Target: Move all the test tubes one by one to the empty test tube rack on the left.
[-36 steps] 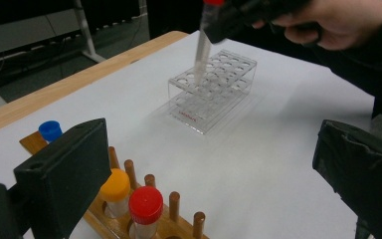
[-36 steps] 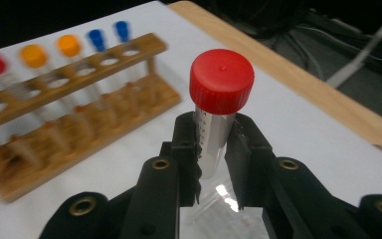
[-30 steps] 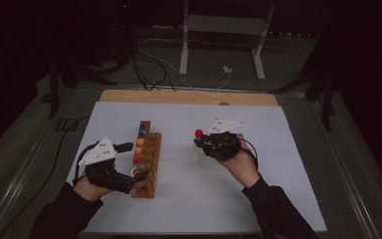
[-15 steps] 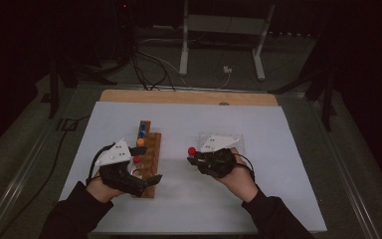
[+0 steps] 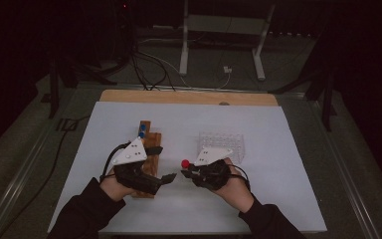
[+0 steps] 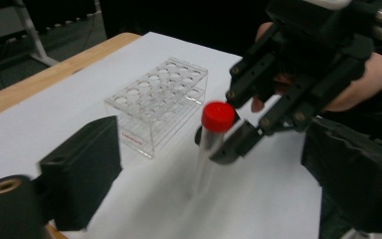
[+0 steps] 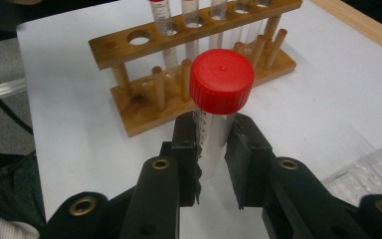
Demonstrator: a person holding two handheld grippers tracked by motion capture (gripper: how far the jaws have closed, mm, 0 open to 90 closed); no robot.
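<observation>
I'm clamping my right claw (image 7: 214, 149) on the tube (image 7: 213, 144), pads pinching its clear wall just under the red cap (image 7: 222, 80), holding it upright above the white sheet (image 5: 288, 199), between the wooden rack (image 7: 179, 74) and the clear rack (image 6: 159, 102). My left claw (image 6: 204, 189) is facing it, jaws wide with the tube standing between them untouched, and they have just been closing a little. I'm judging the tube light, stiff and slick, likely plastic, so gripping the wall below the cap looks safest. I'm seeing graduation marks down the tube, too fine to read, and a red label on the clear rack, too blurred to read.
</observation>
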